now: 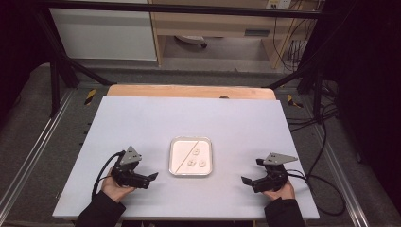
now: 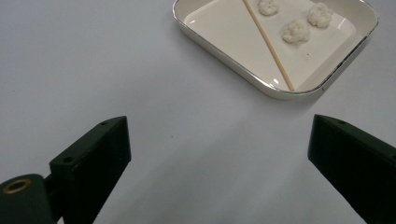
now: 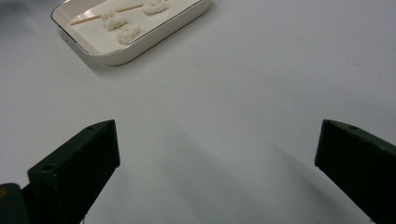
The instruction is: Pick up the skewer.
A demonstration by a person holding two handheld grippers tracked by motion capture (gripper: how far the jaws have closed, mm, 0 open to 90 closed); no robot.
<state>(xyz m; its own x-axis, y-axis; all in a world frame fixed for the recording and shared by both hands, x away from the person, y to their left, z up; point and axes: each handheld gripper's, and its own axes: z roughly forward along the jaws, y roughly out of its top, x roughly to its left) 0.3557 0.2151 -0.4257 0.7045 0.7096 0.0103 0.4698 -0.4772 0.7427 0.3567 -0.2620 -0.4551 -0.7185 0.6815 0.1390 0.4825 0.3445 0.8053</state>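
A white rectangular tray [image 1: 176,169] sits at the middle of the white table, toward its near edge. In it lie a thin wooden skewer [image 1: 183,153] placed diagonally and three small white lumps [image 1: 196,152]. The left gripper view has the tray [image 2: 224,50] at upper right, with the skewer [image 2: 268,43] and lumps [image 2: 296,31] inside. In the right gripper view the tray [image 3: 154,38] is at upper left. My left gripper [image 1: 152,178] rests left of the tray, open and holding nothing. My right gripper [image 1: 247,182] rests right of the tray, open and holding nothing.
The white table top [image 1: 189,118] lies on a wooden board [image 1: 189,91] that juts out at the far edge. Black frame bars [image 1: 56,71] stand at the far corners. Cables [image 1: 321,142] trail over the floor on the right.
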